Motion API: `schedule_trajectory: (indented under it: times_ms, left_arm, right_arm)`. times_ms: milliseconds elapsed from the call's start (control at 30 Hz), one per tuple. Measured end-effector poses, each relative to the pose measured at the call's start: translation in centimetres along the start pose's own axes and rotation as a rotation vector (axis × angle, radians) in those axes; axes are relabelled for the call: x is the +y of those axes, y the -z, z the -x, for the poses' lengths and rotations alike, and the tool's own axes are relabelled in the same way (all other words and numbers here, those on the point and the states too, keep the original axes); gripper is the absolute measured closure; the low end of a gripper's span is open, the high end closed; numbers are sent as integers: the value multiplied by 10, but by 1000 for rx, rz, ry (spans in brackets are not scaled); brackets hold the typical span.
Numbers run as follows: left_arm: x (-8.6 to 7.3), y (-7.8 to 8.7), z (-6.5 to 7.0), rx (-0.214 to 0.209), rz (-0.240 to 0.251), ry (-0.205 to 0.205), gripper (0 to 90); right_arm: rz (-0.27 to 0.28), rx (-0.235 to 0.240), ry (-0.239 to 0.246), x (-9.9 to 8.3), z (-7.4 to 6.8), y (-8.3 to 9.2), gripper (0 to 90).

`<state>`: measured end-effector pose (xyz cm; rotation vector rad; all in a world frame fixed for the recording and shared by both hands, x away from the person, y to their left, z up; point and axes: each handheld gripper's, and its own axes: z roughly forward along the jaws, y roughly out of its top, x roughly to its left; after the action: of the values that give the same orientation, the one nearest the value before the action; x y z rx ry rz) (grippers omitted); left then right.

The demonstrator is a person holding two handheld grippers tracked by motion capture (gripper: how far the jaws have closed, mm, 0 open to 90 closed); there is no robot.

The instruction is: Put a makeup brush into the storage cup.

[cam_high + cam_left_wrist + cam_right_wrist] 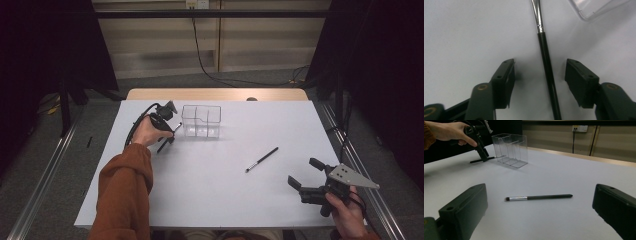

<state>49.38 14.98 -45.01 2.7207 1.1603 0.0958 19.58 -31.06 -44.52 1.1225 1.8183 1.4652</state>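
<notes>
Brush (546, 62): lies on the table (461, 32), between the left gripper's (540, 72) jaws, touching neither.
Left gripper: released, jaws apart.

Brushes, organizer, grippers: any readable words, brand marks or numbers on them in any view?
None can be read. The brush between the left gripper's jaws, the other brush, the clear organizer and the right gripper's grey plate bear no visible lettering.

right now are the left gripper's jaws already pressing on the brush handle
No, in the left gripper view the brush handle lies between the pads with a gap on each side.
</notes>
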Motion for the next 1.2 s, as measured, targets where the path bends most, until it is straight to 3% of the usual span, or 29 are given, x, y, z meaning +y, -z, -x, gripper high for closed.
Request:
schedule_trajectory:
  times_ms: [233, 433, 767, 1200]
  left_arm:
    - [3, 1, 1, -10, -13, -8, 556]
    - [4, 1, 2, -4, -26, 25, 609]
    - [6, 1, 4, -14, -61, 57, 814]
    - [4, 1, 1, -29, -51, 90, 843]
  right_arm:
    - [-1, 2, 5, 0, 0, 0, 0]
    - [-8, 5, 9, 0, -1, -1, 0]
    - [-5, 3, 2, 0, 0, 0, 0]
    - [-8, 7, 1, 0, -1, -1, 0]
